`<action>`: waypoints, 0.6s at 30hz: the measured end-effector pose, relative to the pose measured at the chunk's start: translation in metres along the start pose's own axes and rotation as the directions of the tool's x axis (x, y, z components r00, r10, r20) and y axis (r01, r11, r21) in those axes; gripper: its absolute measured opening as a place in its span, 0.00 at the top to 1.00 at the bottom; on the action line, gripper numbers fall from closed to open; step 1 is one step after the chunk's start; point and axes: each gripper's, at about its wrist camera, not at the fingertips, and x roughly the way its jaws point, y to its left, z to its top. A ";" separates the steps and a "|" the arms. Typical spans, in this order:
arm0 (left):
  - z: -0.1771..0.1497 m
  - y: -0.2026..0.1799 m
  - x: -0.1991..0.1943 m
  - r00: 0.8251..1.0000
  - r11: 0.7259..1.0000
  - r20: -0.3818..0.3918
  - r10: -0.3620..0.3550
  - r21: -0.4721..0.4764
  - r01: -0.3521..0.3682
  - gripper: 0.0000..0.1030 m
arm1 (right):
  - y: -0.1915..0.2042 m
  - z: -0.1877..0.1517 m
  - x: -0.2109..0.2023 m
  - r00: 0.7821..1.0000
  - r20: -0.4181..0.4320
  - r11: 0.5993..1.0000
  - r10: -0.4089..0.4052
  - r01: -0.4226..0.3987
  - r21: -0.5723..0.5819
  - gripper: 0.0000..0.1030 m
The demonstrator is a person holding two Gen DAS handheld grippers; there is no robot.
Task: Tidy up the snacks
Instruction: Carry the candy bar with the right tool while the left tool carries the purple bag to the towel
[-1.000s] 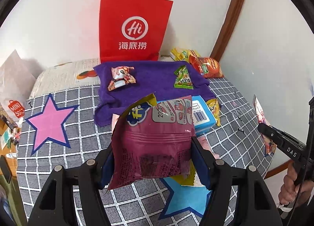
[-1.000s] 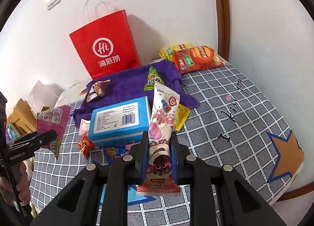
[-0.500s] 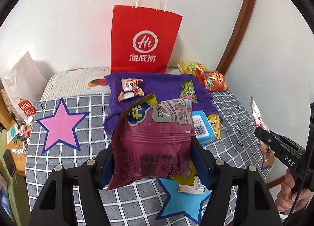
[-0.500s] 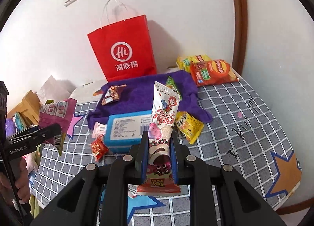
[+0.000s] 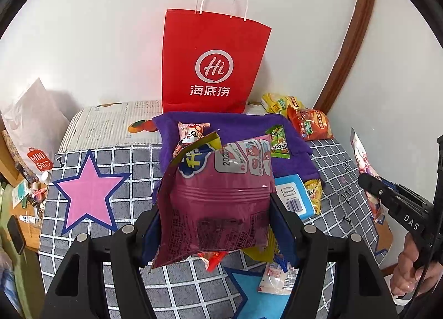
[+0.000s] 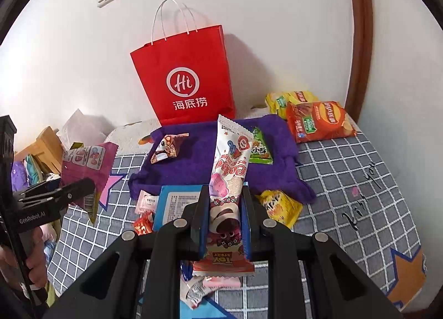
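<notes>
The left gripper (image 5: 218, 224) pinches a crinkled magenta foil snack pouch (image 5: 218, 197) above the checked tablecloth (image 5: 138, 166); the right gripper (image 6: 224, 222) clamps a tall white-and-pink wrapped snack bar (image 6: 228, 180) upright, before the red paper bag (image 6: 188, 80).

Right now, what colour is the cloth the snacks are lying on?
Purple. The cloth shows best in the right wrist view, in front of the red bag.

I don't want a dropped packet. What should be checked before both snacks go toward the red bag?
1. Left tool shut on maroon pouch: ok.
2. Right tool shut on white wrapper: ok.
3. Red bag upright: ok.
4. Bag mouth open: cannot tell.
5. Both packets lifted off the checked cloth: ok.
</notes>
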 end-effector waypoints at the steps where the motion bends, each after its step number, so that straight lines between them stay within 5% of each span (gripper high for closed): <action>1: 0.002 0.001 0.002 1.000 1.000 0.000 -0.001 0.000 0.001 0.35 | 0.000 0.002 0.003 1.000 0.000 1.000 0.002 -0.002 -0.001 0.81; 18: 0.042 0.022 0.037 1.000 0.999 0.012 0.014 -0.029 -0.014 0.35 | -0.032 0.039 0.056 0.999 -0.011 0.999 0.040 -0.039 0.031 0.81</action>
